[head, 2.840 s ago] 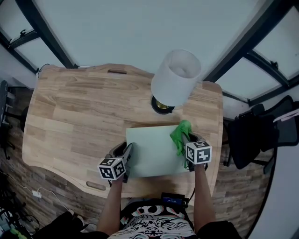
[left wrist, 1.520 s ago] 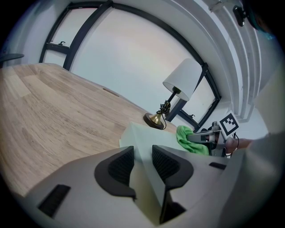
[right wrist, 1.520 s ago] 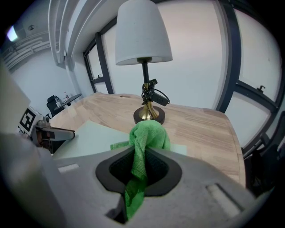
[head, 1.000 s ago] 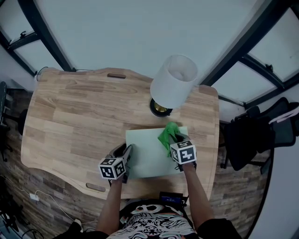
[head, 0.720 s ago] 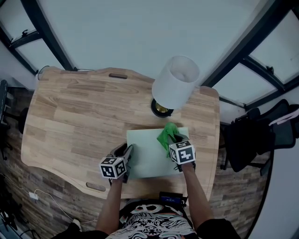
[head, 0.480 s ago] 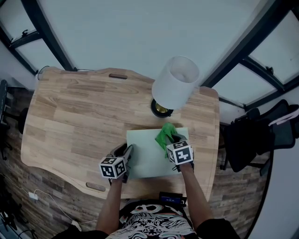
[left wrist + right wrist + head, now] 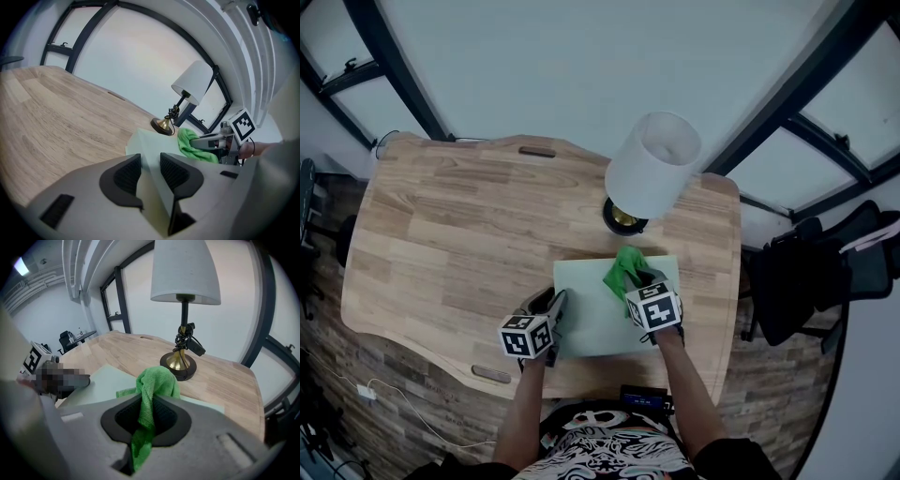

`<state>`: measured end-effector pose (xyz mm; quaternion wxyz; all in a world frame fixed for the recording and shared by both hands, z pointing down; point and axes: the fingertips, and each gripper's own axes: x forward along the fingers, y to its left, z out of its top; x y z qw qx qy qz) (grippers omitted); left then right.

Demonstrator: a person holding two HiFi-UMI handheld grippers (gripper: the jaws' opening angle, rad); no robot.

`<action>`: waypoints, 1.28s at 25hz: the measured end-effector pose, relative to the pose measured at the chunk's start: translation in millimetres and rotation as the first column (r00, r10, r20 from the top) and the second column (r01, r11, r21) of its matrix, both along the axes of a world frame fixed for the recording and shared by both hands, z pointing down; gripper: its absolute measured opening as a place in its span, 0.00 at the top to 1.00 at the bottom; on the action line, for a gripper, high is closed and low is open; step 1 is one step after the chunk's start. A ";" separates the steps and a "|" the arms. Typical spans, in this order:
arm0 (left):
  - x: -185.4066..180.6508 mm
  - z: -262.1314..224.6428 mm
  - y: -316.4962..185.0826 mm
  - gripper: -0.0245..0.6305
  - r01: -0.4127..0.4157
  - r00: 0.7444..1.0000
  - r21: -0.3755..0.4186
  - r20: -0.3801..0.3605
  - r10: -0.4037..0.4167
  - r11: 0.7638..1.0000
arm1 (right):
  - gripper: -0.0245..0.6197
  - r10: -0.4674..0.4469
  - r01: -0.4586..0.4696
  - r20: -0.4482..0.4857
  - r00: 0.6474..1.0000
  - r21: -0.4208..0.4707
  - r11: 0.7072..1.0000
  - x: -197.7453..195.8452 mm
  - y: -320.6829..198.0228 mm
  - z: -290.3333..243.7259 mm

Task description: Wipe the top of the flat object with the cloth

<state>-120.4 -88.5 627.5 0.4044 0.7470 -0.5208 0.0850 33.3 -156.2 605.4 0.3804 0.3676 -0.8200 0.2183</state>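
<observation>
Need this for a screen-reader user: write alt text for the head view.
Seen from above, the right gripper holds a green cloth on the far part of a pale green flat board on a wooden table, while the left gripper clamps the board's left edge. A white-shaded lamp stands just beyond the board.

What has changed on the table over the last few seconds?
The right hand-held gripper, clamped on the green cloth, slid left across the pale green board, from its right edge toward the middle of its far side. Nothing was picked up or let go. The left hand-held gripper kept its grip on the board's left edge; the board and the lamp stayed put.
</observation>
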 end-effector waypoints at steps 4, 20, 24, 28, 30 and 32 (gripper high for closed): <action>0.4 0.5 -0.7 0.77 -0.002 1.000 0.000 0.000 0.002 1.000 | 0.90 -0.016 0.016 0.002 1.000 -0.003 1.000 -6.5 0.9 0.3; 0.2 0.6 -0.2 0.77 0.001 1.000 -0.006 -0.008 -0.001 1.000 | 0.90 -0.111 0.111 0.018 0.994 0.002 0.994 -54.2 12.1 -0.9; 0.3 1.2 0.0 0.77 -0.011 1.000 0.000 0.010 0.011 1.000 | 0.90 -0.130 0.130 0.022 0.991 0.005 0.992 -63.2 14.3 -0.9; 0.7 1.8 -0.1 0.77 -0.012 1.000 0.001 0.006 0.012 1.000 | 0.90 -0.150 0.150 0.024 0.988 0.009 0.989 -71.8 15.9 -0.4; 0.8 1.4 -0.1 0.77 -0.013 1.000 0.000 0.004 0.013 1.000 | 0.90 -0.163 0.163 0.025 0.986 0.012 0.987 -76.6 16.5 -0.7; 1.0 1.1 0.0 0.77 -0.013 1.000 0.000 0.001 0.013 1.000 | 0.90 -0.184 0.183 0.028 0.983 0.015 0.983 -82.4 17.3 -0.7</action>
